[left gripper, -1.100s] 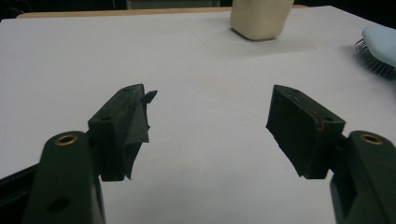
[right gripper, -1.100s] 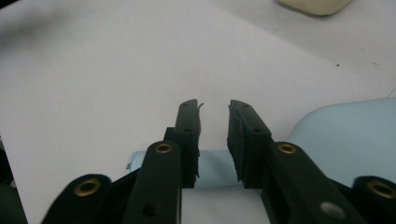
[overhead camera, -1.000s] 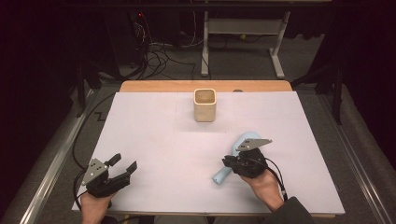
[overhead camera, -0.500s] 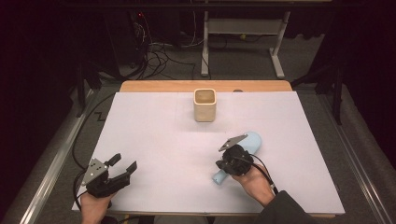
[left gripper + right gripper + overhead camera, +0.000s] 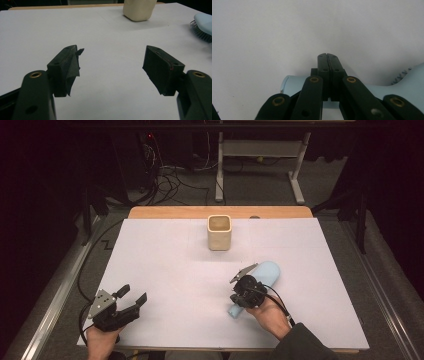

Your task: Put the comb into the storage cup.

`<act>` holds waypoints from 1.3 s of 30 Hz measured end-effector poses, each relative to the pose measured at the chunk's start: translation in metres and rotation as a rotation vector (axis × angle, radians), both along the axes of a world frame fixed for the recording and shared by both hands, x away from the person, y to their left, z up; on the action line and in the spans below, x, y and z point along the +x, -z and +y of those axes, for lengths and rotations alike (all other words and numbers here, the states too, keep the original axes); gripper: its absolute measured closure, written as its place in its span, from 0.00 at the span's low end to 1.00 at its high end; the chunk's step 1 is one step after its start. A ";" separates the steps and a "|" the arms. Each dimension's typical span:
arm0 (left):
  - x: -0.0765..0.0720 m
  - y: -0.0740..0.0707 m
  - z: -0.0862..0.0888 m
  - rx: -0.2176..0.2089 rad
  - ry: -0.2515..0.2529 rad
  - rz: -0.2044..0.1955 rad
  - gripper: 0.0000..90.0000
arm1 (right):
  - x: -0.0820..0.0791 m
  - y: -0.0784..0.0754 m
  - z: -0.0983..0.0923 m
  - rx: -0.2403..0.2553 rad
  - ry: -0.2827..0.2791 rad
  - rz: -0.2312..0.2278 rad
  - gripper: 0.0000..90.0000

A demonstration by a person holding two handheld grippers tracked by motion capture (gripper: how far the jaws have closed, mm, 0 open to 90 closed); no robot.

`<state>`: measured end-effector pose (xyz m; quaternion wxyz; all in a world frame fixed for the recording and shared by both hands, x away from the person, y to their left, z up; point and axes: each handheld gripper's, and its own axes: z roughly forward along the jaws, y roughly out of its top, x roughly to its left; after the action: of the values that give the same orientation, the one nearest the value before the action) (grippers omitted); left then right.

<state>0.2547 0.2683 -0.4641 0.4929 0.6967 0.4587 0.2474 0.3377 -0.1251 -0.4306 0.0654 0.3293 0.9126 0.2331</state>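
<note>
Low right of centre, the right gripper has just closed its jaws fully together, nothing between them, above the pale blue brush after sliding left along its handle. Lower left, the left gripper gapes empty, unmoved. Upper centre, the cream cup stands upright; its contents can't be made out.

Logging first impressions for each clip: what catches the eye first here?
The light blue hairbrush lying on the white table at right, with the right gripper shut above its handle, jaws pressed together on nothing. Next, the beige square cup near the far edge, and the left gripper open at front left.
</note>
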 end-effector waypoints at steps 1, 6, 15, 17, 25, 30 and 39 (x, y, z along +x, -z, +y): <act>0.000 0.000 0.000 0.000 0.000 0.000 0.33 | 0.000 0.000 0.000 0.000 0.000 0.000 1.00; 0.000 0.000 0.000 -0.001 0.000 0.001 0.33 | 0.001 -0.001 0.002 -0.018 -0.004 0.011 1.00; 0.000 0.000 0.000 -0.002 -0.002 0.001 0.33 | 0.000 -0.002 0.001 -0.030 -0.007 0.022 1.00; 0.000 0.000 0.000 -0.002 -0.002 0.001 0.33 | -0.001 -0.002 0.000 -0.032 -0.008 0.025 1.00; 0.000 0.000 0.000 -0.004 -0.002 0.008 0.33 | -0.003 -0.003 -0.001 -0.052 -0.017 0.034 1.00; 0.000 0.000 0.000 0.001 0.001 0.007 0.33 | -0.006 -0.002 -0.005 -0.065 -0.022 0.040 1.00; 0.001 0.000 -0.001 0.005 -0.001 0.007 0.33 | -0.012 -0.001 -0.017 -0.061 -0.004 0.047 1.00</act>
<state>0.2553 0.2678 -0.4645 0.4893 0.6986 0.4602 0.2463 0.3262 -0.1423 -0.4295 0.0533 0.3307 0.9213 0.1975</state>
